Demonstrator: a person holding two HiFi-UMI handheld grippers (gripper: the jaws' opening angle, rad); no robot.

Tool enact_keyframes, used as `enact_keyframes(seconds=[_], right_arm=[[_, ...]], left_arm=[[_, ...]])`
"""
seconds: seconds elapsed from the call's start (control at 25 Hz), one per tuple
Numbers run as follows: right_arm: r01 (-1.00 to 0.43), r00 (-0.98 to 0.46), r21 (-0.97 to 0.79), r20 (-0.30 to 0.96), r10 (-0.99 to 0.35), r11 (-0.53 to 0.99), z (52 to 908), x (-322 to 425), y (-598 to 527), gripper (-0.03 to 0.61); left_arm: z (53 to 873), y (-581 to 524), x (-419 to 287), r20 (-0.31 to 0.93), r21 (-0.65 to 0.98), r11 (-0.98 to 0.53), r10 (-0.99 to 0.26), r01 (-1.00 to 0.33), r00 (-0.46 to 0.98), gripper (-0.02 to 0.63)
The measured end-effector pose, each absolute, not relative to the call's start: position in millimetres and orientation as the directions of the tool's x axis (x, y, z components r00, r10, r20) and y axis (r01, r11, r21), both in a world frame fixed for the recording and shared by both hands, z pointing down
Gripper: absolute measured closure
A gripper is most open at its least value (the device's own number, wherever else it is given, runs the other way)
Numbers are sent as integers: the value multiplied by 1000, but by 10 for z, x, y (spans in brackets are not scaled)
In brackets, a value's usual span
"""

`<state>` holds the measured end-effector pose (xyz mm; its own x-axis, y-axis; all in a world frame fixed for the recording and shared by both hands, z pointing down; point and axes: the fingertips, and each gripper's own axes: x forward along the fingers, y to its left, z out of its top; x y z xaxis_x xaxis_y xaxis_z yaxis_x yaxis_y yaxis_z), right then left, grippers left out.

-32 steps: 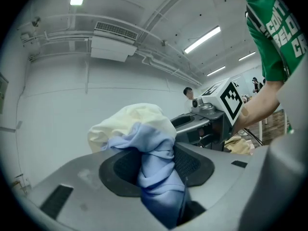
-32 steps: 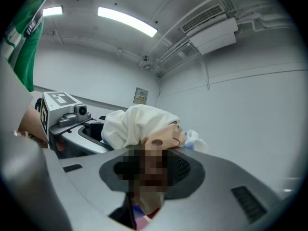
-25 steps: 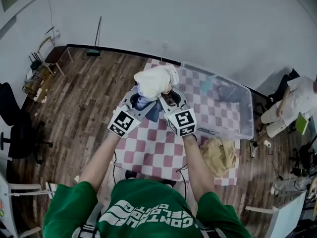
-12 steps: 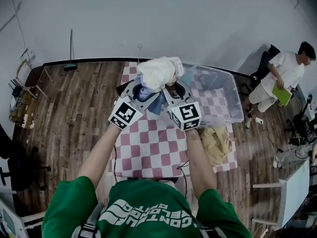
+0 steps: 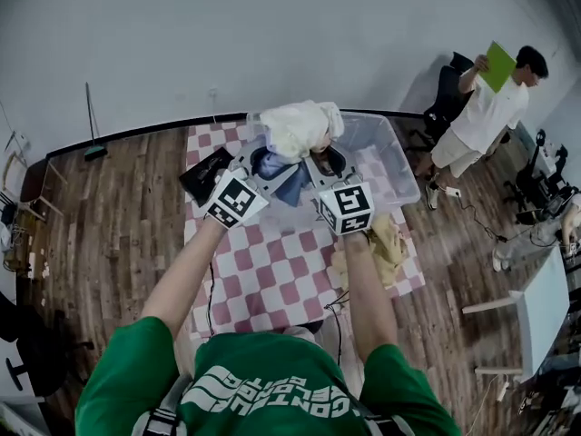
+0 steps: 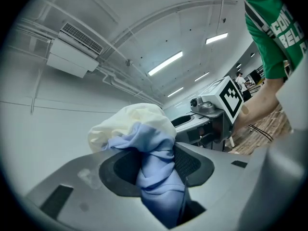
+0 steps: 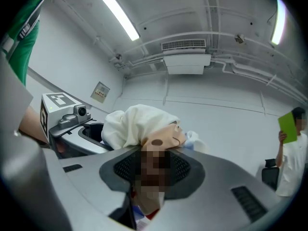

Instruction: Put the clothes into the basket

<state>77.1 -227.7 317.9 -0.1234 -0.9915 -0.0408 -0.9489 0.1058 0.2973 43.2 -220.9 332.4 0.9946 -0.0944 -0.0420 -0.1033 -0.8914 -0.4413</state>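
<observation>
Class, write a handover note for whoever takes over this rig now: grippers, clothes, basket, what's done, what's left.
Left gripper: shut on the bundle of clothes, gripping its blue part.
Right gripper: shut on the same bundle, from the other side.
The bundle is held up off the table, by the clear basket's left end in the head view.
Done: bundle lifted.
Left: drop it into the basket, then fetch the tan garment on the table beside the basket.
</observation>
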Motion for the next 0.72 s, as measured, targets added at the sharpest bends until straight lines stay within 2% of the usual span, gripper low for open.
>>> enact_keyframes(seconds=[0.44, 0.72], right_arm=[[-959, -72, 276, -13, -997, 65, 3364, 1364, -2241, 451], [-966, -75, 245, 57, -996, 86, 3772, 1622, -2496, 451]], left_arm=[[3498, -2189, 1018, -7, -424, -904, -52, -50, 999, 426], [3901, -2439, 1275, 78, -386, -922, -58, -24, 995, 426]])
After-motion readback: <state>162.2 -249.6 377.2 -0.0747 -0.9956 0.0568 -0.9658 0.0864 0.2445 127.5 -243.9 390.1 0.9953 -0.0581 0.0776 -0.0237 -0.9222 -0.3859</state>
